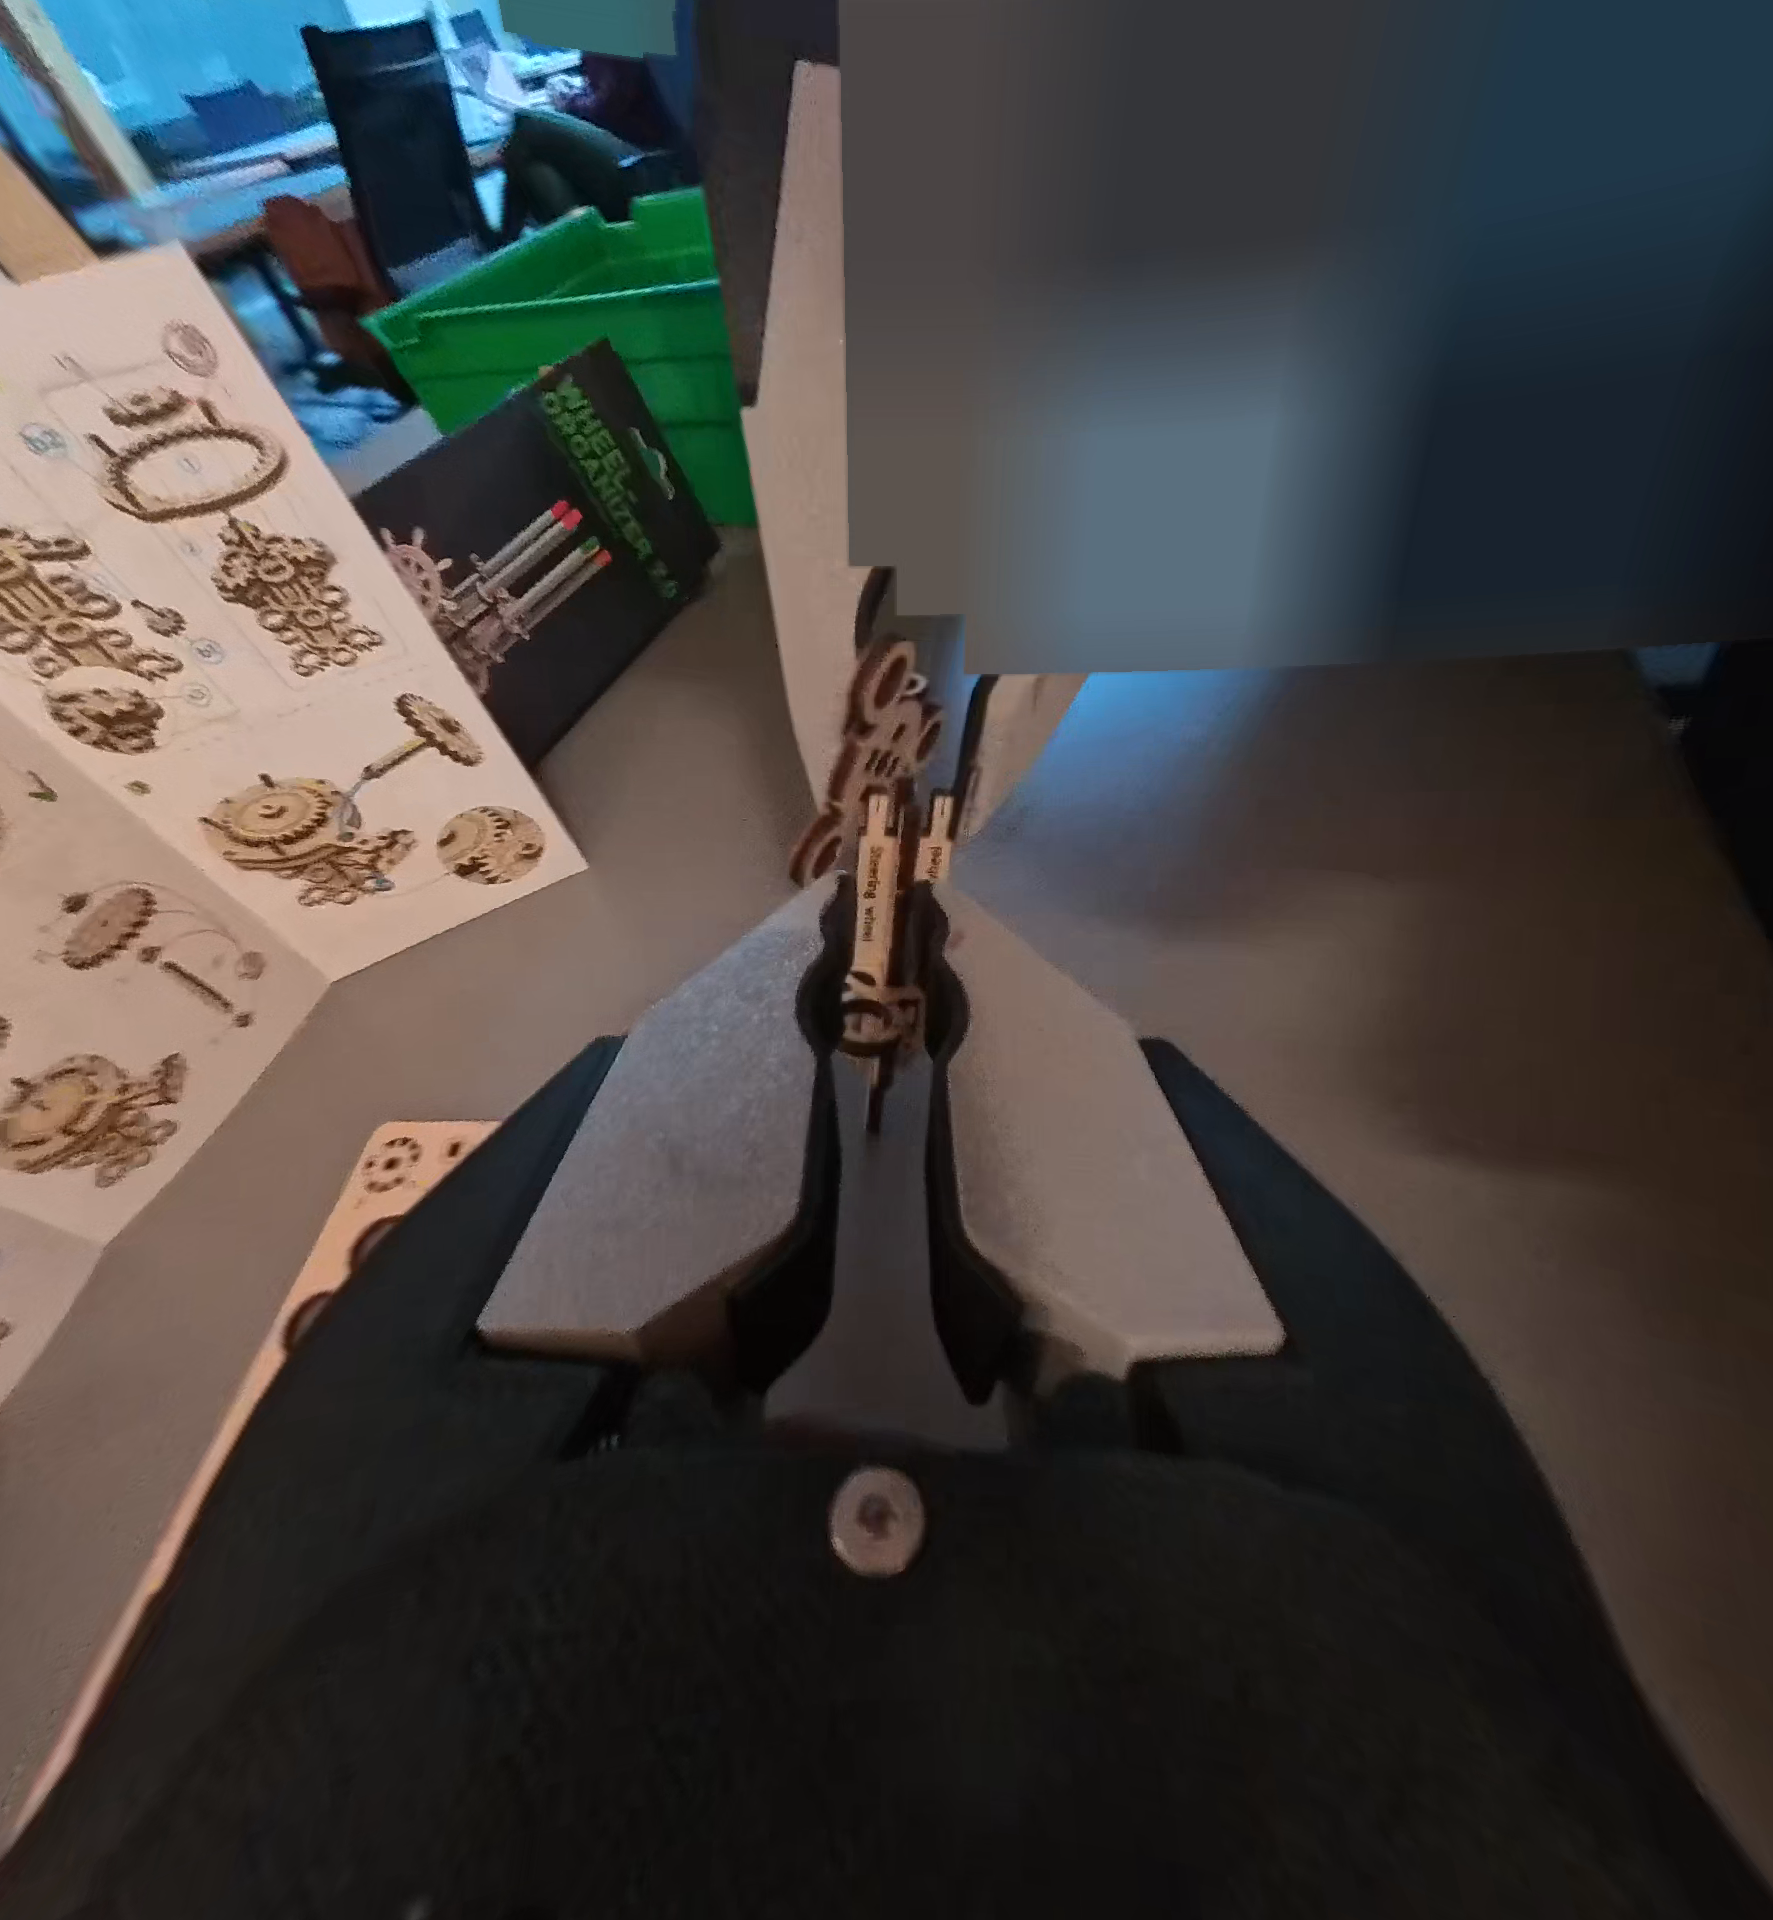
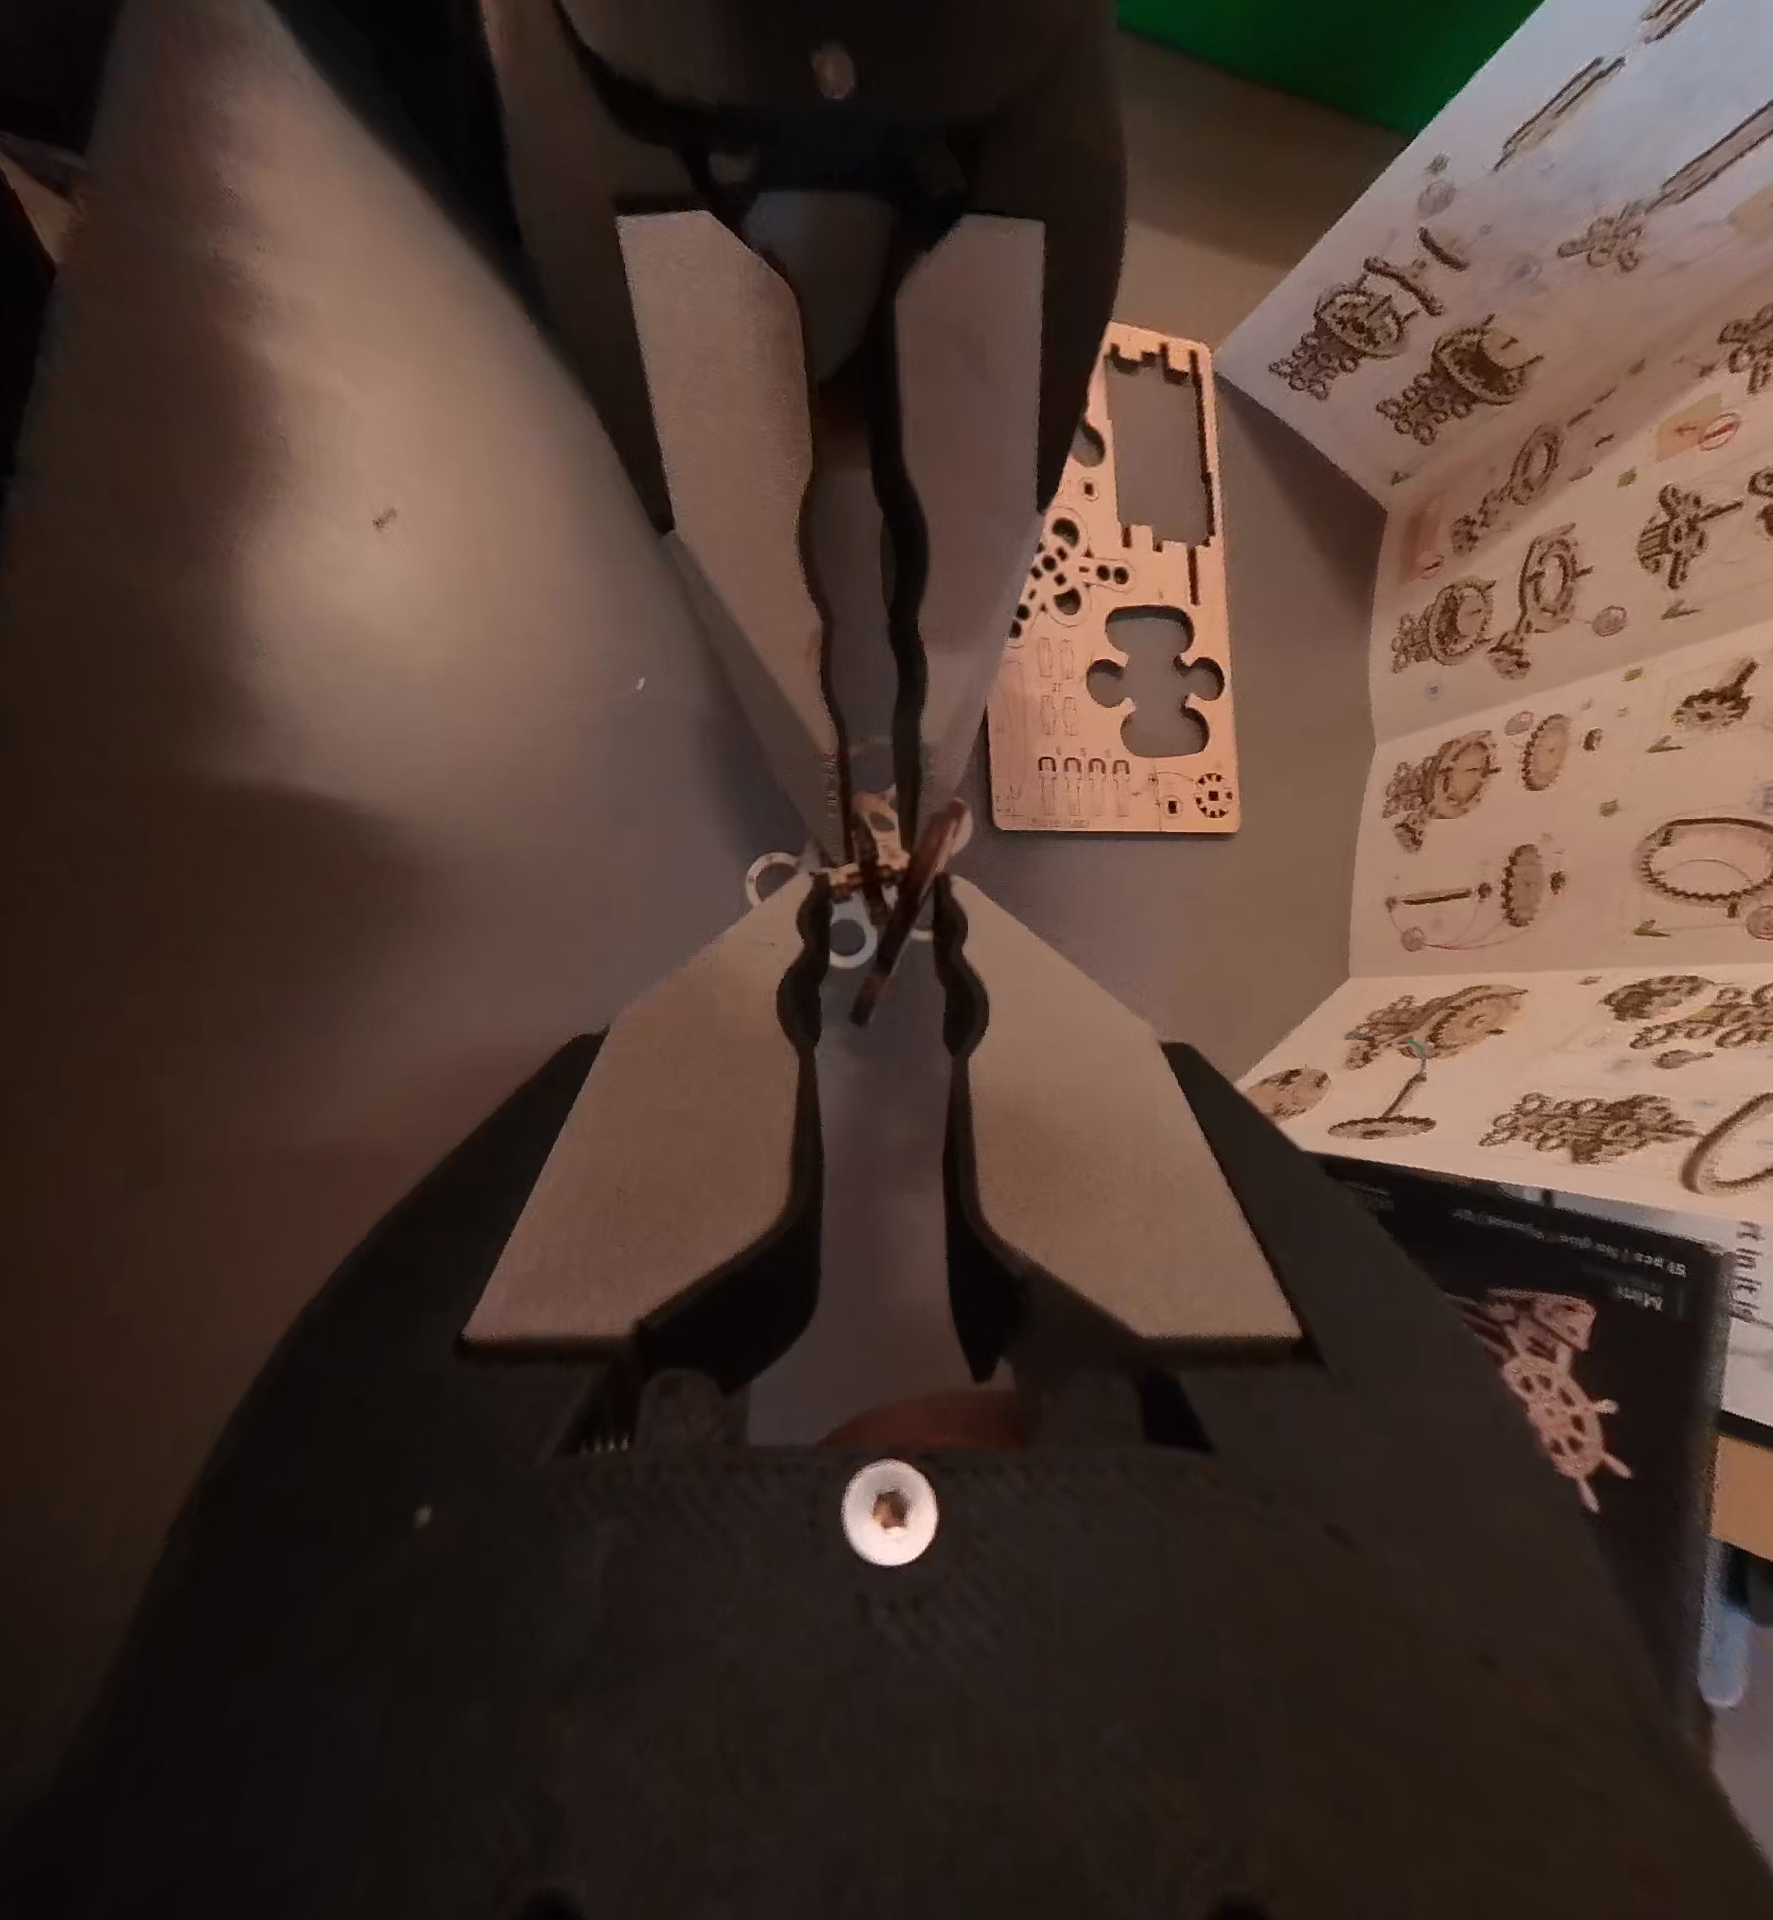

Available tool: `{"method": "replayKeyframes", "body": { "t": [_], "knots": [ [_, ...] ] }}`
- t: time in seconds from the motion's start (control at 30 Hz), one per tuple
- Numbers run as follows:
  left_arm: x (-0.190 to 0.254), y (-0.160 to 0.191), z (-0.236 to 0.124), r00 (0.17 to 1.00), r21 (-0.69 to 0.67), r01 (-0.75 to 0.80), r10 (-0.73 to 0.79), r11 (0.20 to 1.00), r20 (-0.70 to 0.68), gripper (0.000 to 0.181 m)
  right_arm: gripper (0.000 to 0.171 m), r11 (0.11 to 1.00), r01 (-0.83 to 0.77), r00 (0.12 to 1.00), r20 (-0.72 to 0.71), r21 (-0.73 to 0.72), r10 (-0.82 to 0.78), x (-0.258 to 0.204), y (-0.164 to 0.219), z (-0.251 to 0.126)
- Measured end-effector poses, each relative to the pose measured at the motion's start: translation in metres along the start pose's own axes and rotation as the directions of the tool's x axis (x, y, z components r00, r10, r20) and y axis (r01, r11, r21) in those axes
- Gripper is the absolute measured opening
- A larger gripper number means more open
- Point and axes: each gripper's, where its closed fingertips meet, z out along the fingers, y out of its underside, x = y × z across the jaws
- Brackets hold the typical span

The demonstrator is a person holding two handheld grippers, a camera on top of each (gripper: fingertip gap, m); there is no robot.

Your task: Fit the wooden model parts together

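Note:
My left gripper (image 1: pixel 887 899) is shut on a small pale wooden assembly (image 1: pixel 877 935) with two slim posts that stick out past the fingertips. In the right wrist view the left gripper (image 2: pixel 866 805) comes down from the top with that assembly (image 2: pixel 866 847) at its tips. My right gripper (image 2: pixel 877 914) faces it tip to tip and is shut on a flat dark scrollwork piece (image 2: pixel 897 925), seen edge-on. In the left wrist view that scrollwork piece (image 1: pixel 887 727) stands between the right gripper's grey fingers (image 1: pixel 799 582), just beyond the posts. The two parts touch or nearly touch.
A punched-out wooden parts sheet (image 2: pixel 1121 623) lies flat on the grey table (image 2: pixel 342 623). An unfolded instruction sheet (image 2: pixel 1588 623) (image 1: pixel 134 675) lies beside it. A black kit box (image 1: pixel 549 540) (image 2: pixel 1547 1340) and green bins (image 1: pixel 601 312) stand behind.

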Motion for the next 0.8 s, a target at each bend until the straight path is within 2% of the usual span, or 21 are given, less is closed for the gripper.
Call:
{"method": "replayKeyframes", "body": {
  "t": [0.1, 0.23, 0.47, 0.53, 0.57, 0.67, 0.8],
  "knots": [
    [0.0, -0.001, 0.001, 0.997, 0.001, -0.057, 0.057, 0.998, 0.046, 0.007, 0.016, 1.0, -0.001, 1.0, -0.006, 0.014, 0.001, 0.001, 0.001, -0.001],
    [-0.002, 0.001, 0.004, 0.998, -0.019, -0.04, 0.04, 0.999, 0.041, 0.007, 0.016, 0.997, -0.053, 0.998, 0.046, 0.065, 0.05, 0.002, 0.005, 0.001],
    [-0.006, 0.0, 0.002, 0.999, -0.005, 0.027, -0.027, 1.0, 0.032, 0.008, 0.011, 0.896, -0.372, 0.919, 0.228, 0.242, 0.32, 0.005, 0.012, -0.007],
    [-0.007, 0.0, 0.003, 0.998, -0.001, 0.059, -0.059, 0.998, 0.025, 0.007, 0.0, 0.849, -0.44, 0.892, 0.245, 0.292, 0.379, 0.01, 0.013, -0.012],
    [-0.007, 0.0, 0.003, 0.997, -0.001, 0.07, -0.07, 0.998, 0.02, 0.007, 0.0, 0.829, -0.47, 0.878, 0.25, 0.301, 0.407, 0.011, 0.016, -0.013],
    [-0.008, -0.002, 0.002, 0.996, 0.012, 0.086, -0.086, 0.996, 0.009, 0.008, 0.0, 0.821, -0.504, 0.863, 0.198, 0.266, 0.466, 0.013, 0.036, -0.01],
    [-0.003, -0.003, 0.002, 0.994, 0.015, 0.099, -0.098, 0.995, -0.05, 0.007, 0.018, 0.802, -0.528, 0.844, 0.073, 0.279, 0.531, 0.022, 0.062, -0.024]
  ]
}}
